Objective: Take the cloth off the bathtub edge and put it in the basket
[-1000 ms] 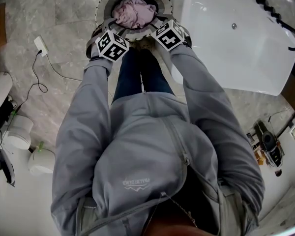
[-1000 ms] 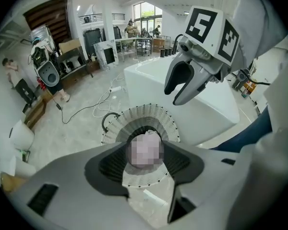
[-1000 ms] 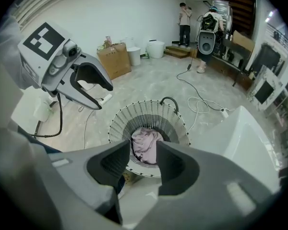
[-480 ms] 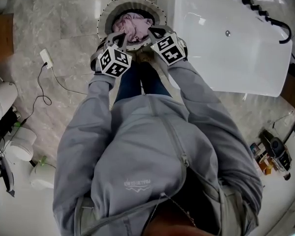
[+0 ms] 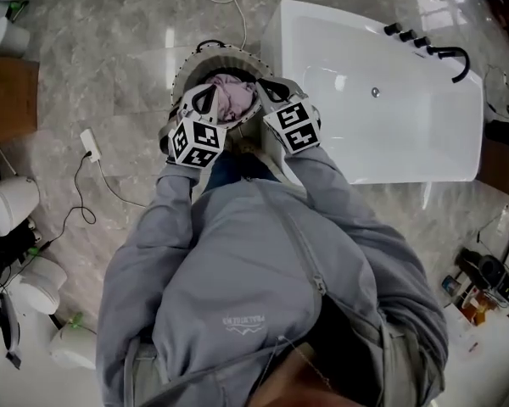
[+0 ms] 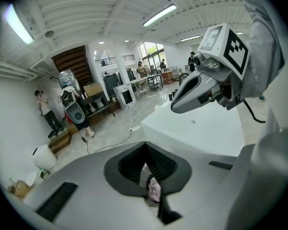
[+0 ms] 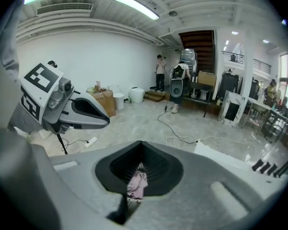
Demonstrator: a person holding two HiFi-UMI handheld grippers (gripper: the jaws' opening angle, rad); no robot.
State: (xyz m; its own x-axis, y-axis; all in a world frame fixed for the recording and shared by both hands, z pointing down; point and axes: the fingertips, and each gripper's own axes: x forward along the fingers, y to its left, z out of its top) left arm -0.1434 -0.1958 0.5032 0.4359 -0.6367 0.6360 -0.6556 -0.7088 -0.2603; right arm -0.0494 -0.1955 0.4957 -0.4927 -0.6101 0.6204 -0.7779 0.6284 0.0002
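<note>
The pink cloth [image 5: 234, 92] lies bunched inside the round basket [image 5: 185, 75] on the floor beside the white bathtub [image 5: 390, 134]. Both grippers hover above the basket, side by side. My left gripper [image 5: 205, 98] is over its left rim and my right gripper [image 5: 264, 86] over its right rim. Each is shut with nothing in it. In the left gripper view the jaws [image 6: 146, 151] meet, and a sliver of the cloth [image 6: 154, 190] shows below through the slit. The right gripper view gives the same: jaws [image 7: 140, 165] together, the cloth [image 7: 136, 184] far beneath.
A power strip [image 5: 90, 144] with its cable lies on the marble floor left of the basket. A cardboard box [image 5: 8, 100] and white containers [image 5: 10, 203] stand at the left. The black tap [image 5: 448, 53] sits on the tub's far end. People stand far off [image 7: 159, 71].
Both grippers have lifted up away from the basket rim, and the cloth stays inside the basket. The head view has shifted so the basket and tub sit lower in the picture.
</note>
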